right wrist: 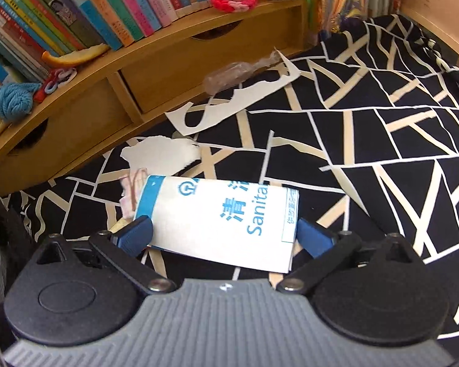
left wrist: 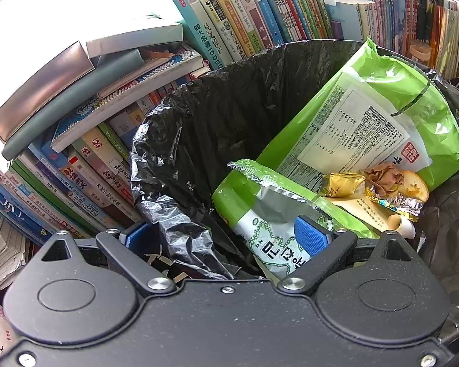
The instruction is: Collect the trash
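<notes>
Two grippers are in view, one per wrist camera. Left gripper (left wrist: pixel 226 238) hangs over the near rim of a bin lined with a black bag (left wrist: pixel 229 98), its jaws spread wide; a fold of the bag's rim lies between them, and nothing is pinched. Inside the bin, right of centre: a large green packet (left wrist: pixel 367 116), a smaller green packet (left wrist: pixel 260 202) at the near side, gold foil wrappers (left wrist: pixel 342 185) and a small paper cup (left wrist: pixel 402 224). Books (left wrist: pixel 260 18) stand beyond the bin. Right gripper (right wrist: pixel 225 235) is over a black-and-cream patterned cloth (right wrist: pixel 367 153), jaws spread and flanking a white-and-blue sanitary bag (right wrist: pixel 217 217) lying flat; pad contact cannot be confirmed. Torn white paper (right wrist: pixel 162 153) lies just beyond it, a clear plastic wrapper (right wrist: pixel 229 75) farther off near the wooden shelf (right wrist: pixel 168 70).
</notes>
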